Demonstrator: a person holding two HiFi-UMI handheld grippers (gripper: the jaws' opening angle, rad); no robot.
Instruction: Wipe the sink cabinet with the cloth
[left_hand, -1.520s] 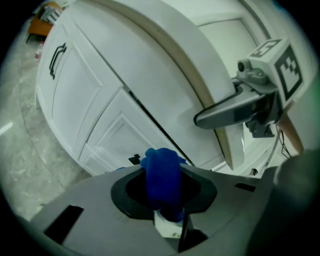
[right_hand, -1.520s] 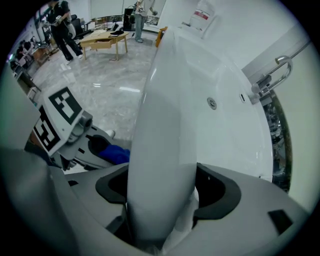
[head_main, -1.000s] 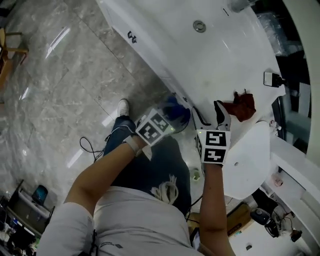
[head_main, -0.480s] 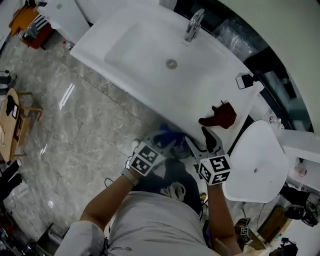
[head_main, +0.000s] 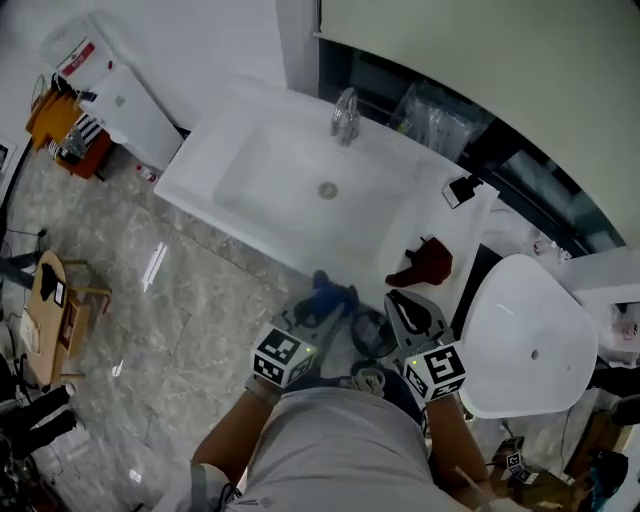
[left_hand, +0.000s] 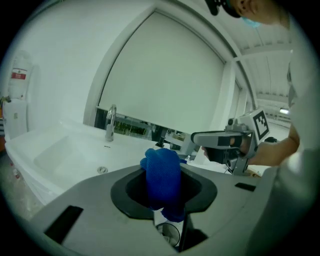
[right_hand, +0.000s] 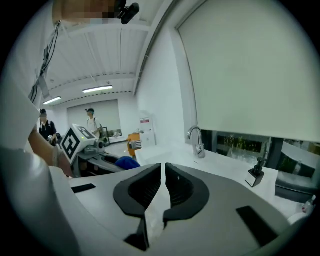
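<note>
The white sink cabinet (head_main: 255, 215) stands ahead, with a faucet (head_main: 345, 115) at its back edge and a drain (head_main: 327, 190) in the basin. My left gripper (head_main: 322, 305) hovers in front of the cabinet's front edge, shut on a blue cloth (head_main: 330, 293). In the left gripper view the blue cloth (left_hand: 162, 180) bulges up between the jaws. A dark red cloth (head_main: 422, 264) lies crumpled on the counter's right end. My right gripper (head_main: 402, 306) is just below that cloth, off the counter, shut with nothing in it (right_hand: 164, 172).
A small black-and-white dispenser (head_main: 460, 190) stands at the counter's right rear corner. A white rounded basin (head_main: 530, 340) sits low to the right. Grey marble floor (head_main: 180, 300) spreads to the left, with a wooden stool (head_main: 60, 300) and a red-labelled white box (head_main: 100, 75).
The head view has lifted and pulled back, so the whole sink now shows. Both grippers have drawn back from the counter toward my body. The red cloth stays on the counter.
</note>
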